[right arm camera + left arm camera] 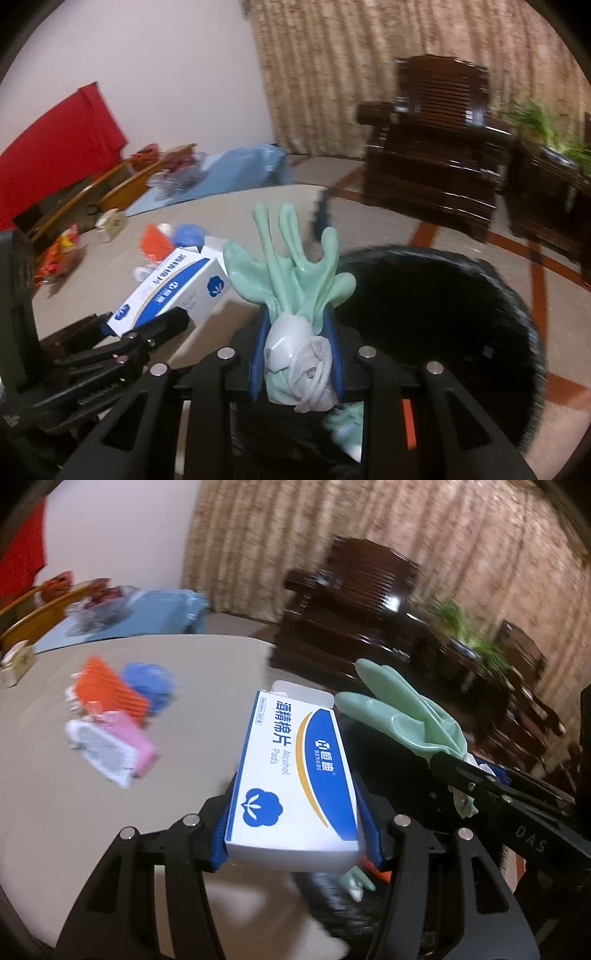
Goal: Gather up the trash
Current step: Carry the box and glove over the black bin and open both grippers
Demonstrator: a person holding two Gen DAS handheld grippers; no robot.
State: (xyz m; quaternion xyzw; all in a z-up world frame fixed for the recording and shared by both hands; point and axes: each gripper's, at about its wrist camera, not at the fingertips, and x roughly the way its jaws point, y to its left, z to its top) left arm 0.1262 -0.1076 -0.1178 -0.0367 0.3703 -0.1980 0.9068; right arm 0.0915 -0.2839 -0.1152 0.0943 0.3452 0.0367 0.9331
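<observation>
The left hand-held gripper (pixel 295 834) grips one white-and-blue box (pixel 295 775). The right hand-held gripper (pixel 297 354) pinches one green glove (pixel 291 266). Four small items lie on the desk (pixel 55 794).

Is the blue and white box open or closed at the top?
Open. The alcohol pads box, held in the left claw, has its white end flap sticking up past the far end instead of tucked in.

1 alcohol pad box (pixel 295 775), 1 green glove (pixel 291 266), 1 black bin (pixel 436 325), 1 armchair (pixel 432 147).
</observation>
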